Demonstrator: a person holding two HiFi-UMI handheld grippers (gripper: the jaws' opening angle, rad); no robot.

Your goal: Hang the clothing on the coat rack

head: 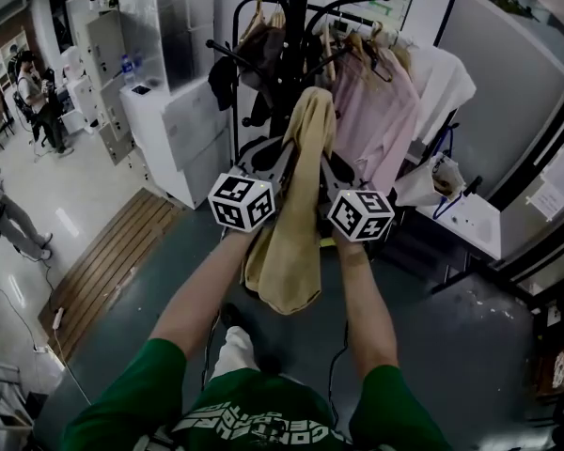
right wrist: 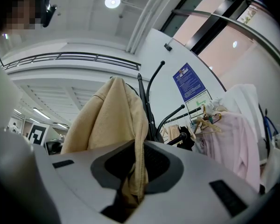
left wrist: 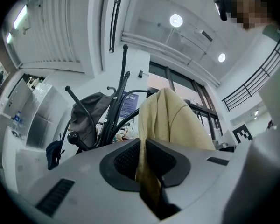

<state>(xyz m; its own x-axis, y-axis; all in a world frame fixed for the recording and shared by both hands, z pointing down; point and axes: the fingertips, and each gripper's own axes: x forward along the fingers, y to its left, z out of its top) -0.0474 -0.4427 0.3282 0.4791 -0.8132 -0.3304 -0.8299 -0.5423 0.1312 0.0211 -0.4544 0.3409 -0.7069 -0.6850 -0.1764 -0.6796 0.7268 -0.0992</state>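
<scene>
A tan garment [head: 296, 214] hangs in a long fold between my two grippers, its top raised against the black coat rack [head: 296, 26]. My left gripper [head: 280, 163] is shut on the garment's left side, with cloth [left wrist: 163, 120] pinched between its jaws. On the right side my right gripper [head: 331, 169] is shut on the same cloth [right wrist: 114, 120]. The rack's black arms [left wrist: 114, 111] stand just behind the garment; one arm [right wrist: 177, 113] shows right of it. A dark bag [left wrist: 86, 113] hangs on the rack's left.
A clothes rail at the right holds a pink shirt [head: 376, 111] and white clothing [head: 446, 83] on hangers. White cabinets [head: 174, 111] stand left of the rack, with a wooden pallet [head: 113, 261] on the floor. People [head: 38, 92] stand far left.
</scene>
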